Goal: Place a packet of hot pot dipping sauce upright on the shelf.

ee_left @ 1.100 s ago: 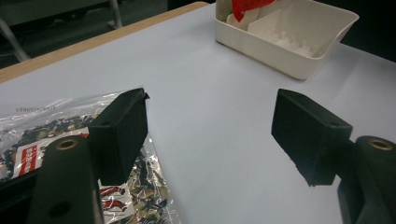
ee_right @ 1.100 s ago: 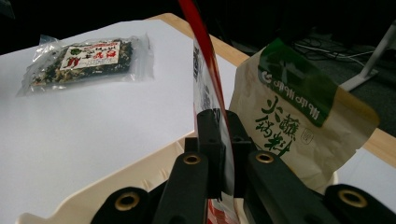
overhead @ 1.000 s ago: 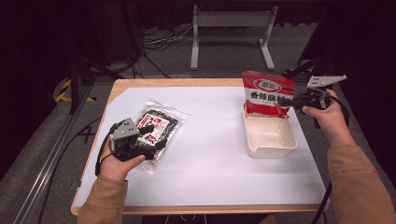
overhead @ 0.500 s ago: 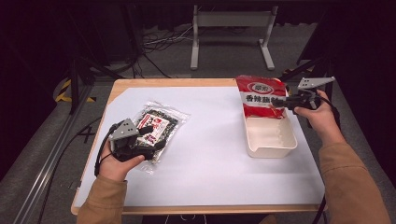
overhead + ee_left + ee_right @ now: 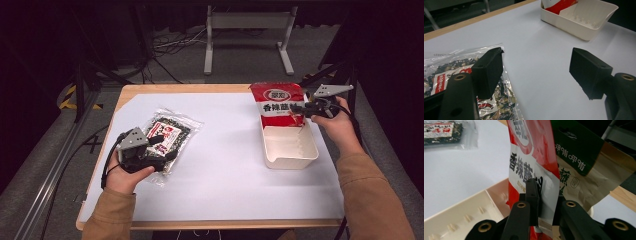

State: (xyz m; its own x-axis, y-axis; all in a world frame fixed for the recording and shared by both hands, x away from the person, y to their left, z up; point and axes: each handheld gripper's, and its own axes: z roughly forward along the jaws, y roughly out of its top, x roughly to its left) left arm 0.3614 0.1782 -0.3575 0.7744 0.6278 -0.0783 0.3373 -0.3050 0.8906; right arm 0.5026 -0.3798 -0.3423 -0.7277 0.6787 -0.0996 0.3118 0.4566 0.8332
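Observation:
A red snack packet (image 5: 277, 105) stands upright at the far end of the cream tray (image 5: 290, 157), its lower edge inside it. My right gripper (image 5: 300, 109) reaches in from the right. In the right gripper view the packet (image 5: 531, 150) sits between my right gripper's (image 5: 546, 192) jaws, whose pads still touch it; they have just been opening slightly. A clear bag of dark seaweed (image 5: 167, 131) lies on the left of the white sheet. My left gripper (image 5: 167, 150) rests at its near edge, open: one jaw over the bag (image 5: 446, 67), the other over bare sheet.
The white sheet (image 5: 230, 165) covers a wooden table with its edge (image 5: 200, 88) showing at the far side. A metal stand (image 5: 247, 37) and cables stand on the floor beyond. A green and brown package (image 5: 579, 157) shows behind the packet. The tray (image 5: 579, 30) lies far right of my left gripper.
My right gripper has sunk a little with the red packet, bringing its bottom down into the tray's far end. The left gripper and the seaweed bag have stayed put.

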